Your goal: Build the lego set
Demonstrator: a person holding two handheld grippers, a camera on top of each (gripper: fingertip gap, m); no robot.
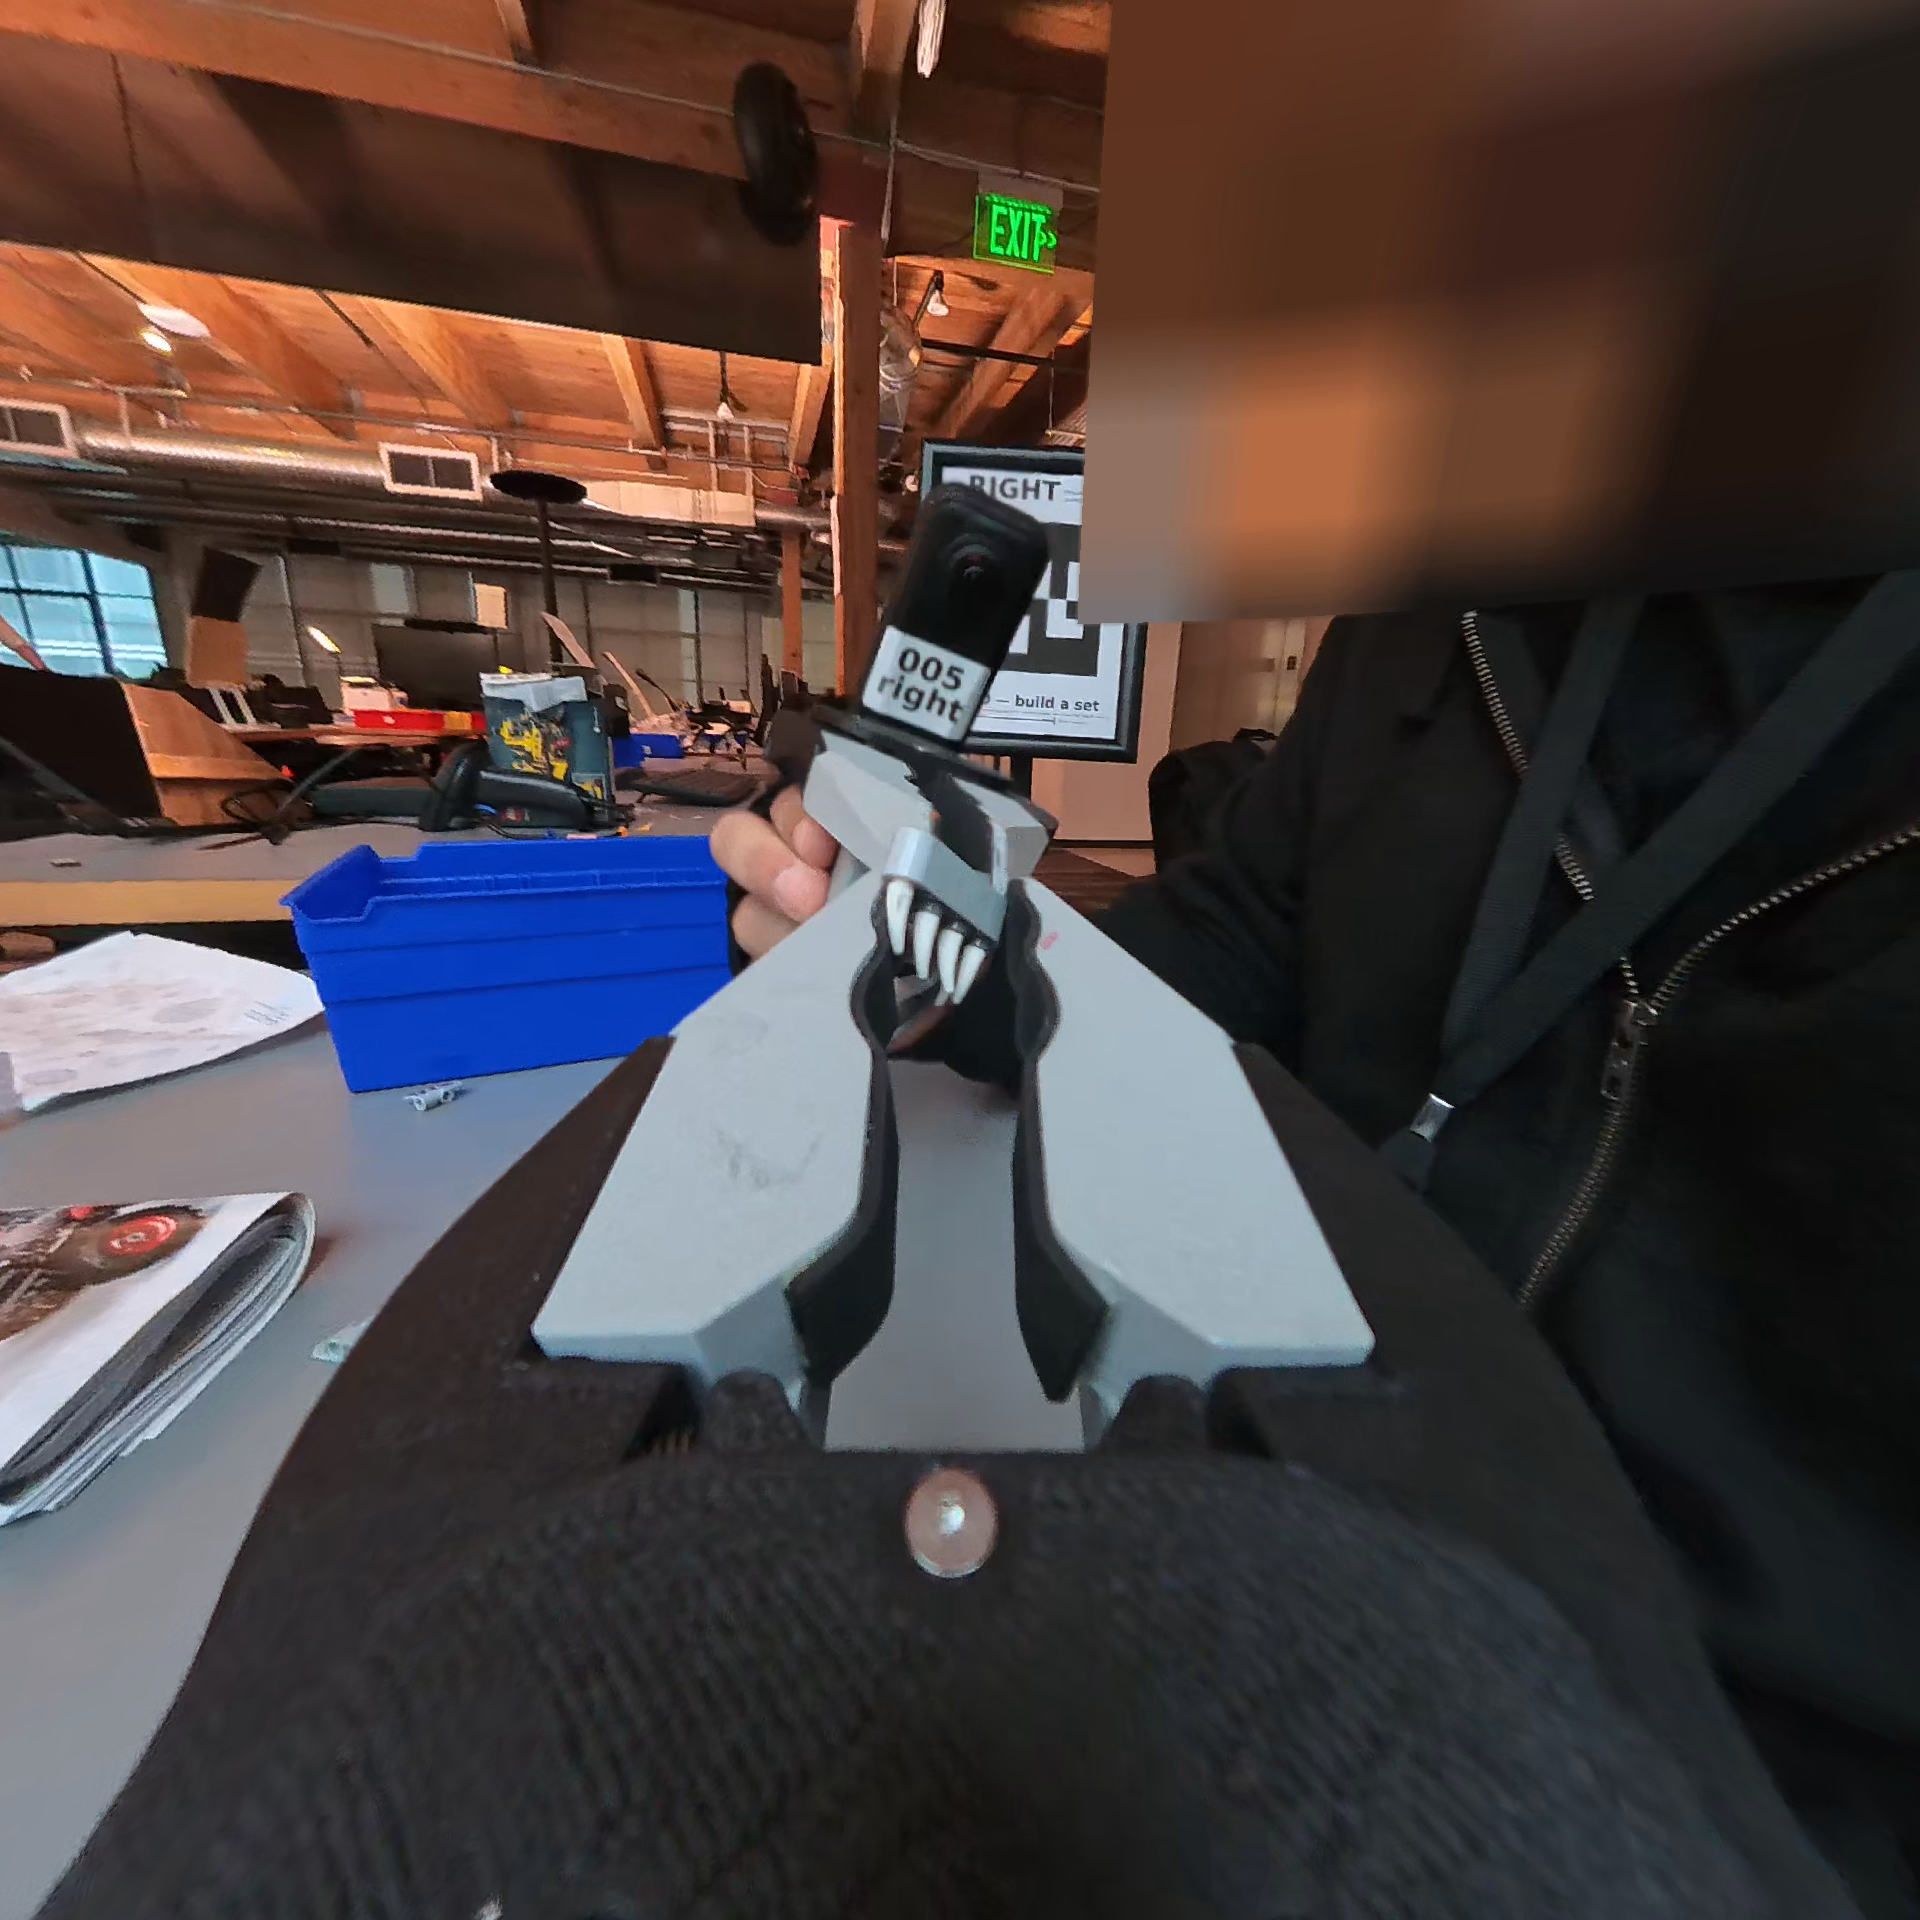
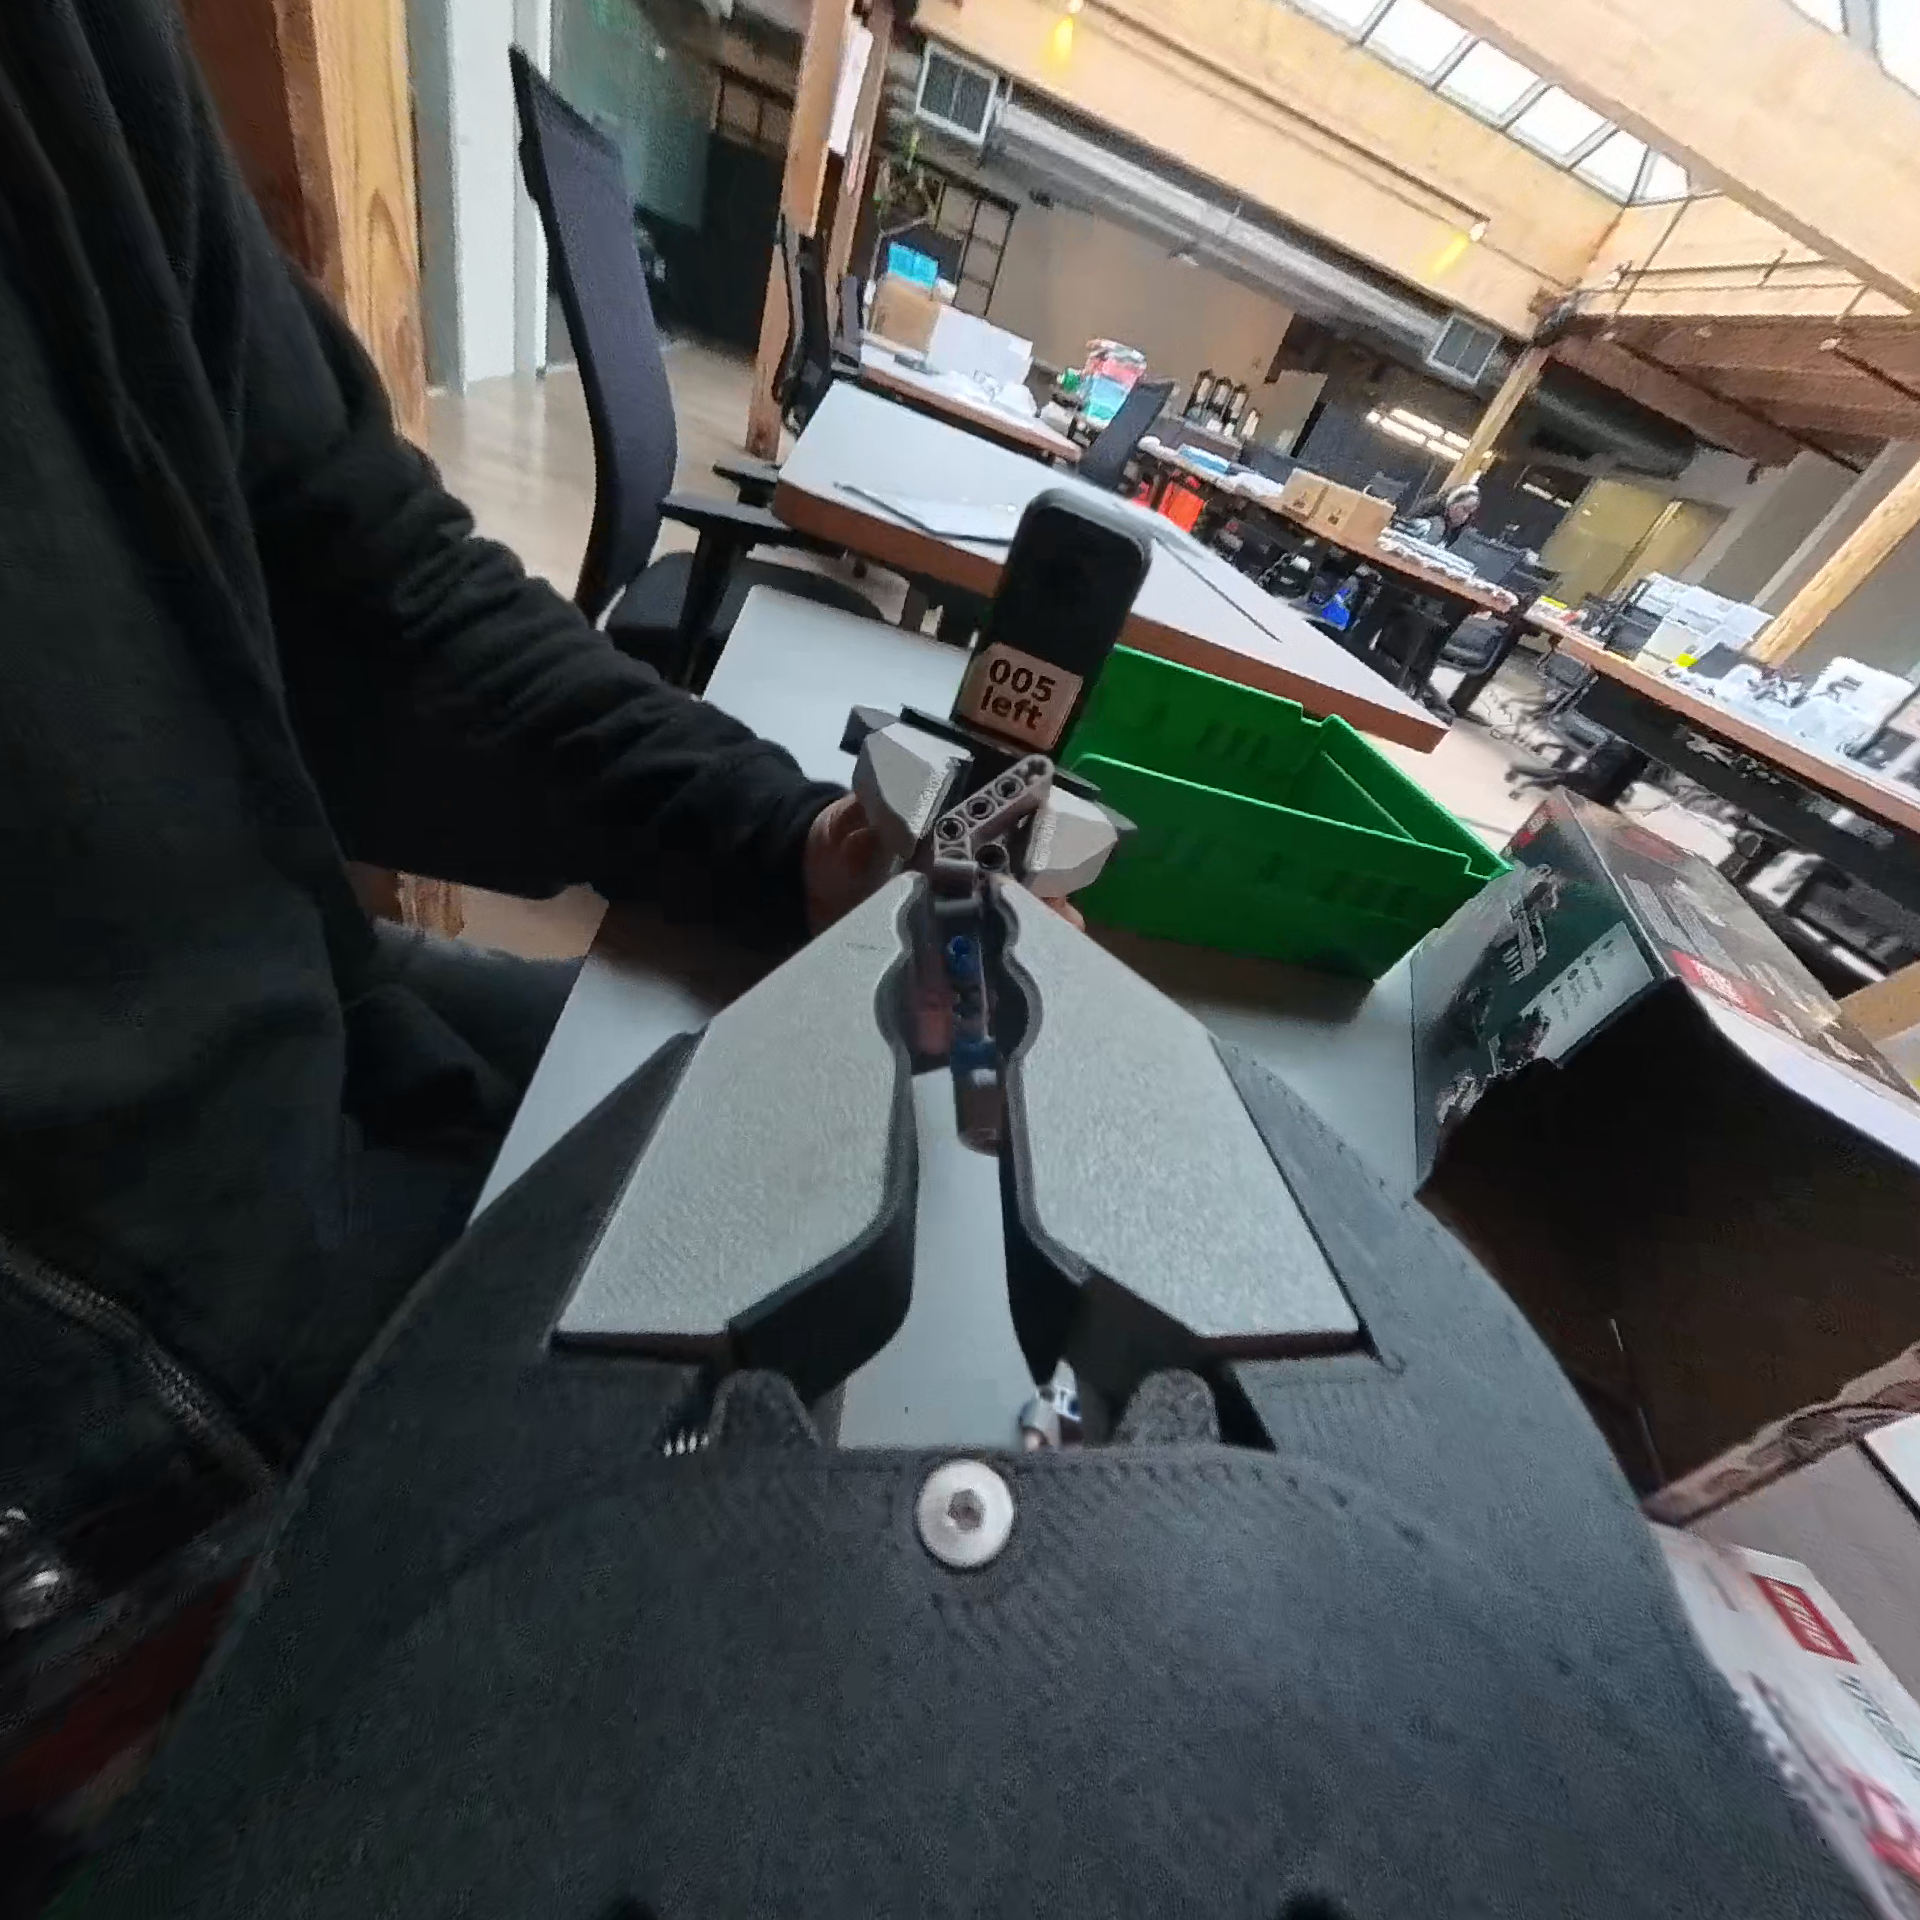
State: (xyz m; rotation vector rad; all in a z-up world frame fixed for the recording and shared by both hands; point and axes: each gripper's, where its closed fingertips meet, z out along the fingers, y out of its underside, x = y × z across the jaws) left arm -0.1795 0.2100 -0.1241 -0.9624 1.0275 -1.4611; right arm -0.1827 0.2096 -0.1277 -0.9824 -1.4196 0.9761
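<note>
I hold a small lego assembly in the air between both grippers, tip to tip. In the left wrist view my left gripper (image 1: 951, 909) is shut on its black end (image 1: 977, 1023). A grey bar with white claw teeth (image 1: 940, 940) points toward me, and the right gripper (image 1: 935, 821) faces me behind it. In the right wrist view my right gripper (image 2: 961, 896) is shut on the dark grey beams with blue pins (image 2: 961, 997). An angled grey beam (image 2: 982, 821) reaches into the left gripper (image 2: 987, 831) opposite.
On the grey table (image 1: 312, 1153) stand a blue bin (image 1: 509, 956), a folded instruction booklet (image 1: 135, 1320), a paper sheet (image 1: 135, 1008) and small loose grey parts (image 1: 436, 1094). A green bin (image 2: 1247, 831) and dark lego boxes (image 2: 1621, 997) stand to the right. A person in a black jacket sits close. My two grippers' fingertips are within a few centimetres of each other.
</note>
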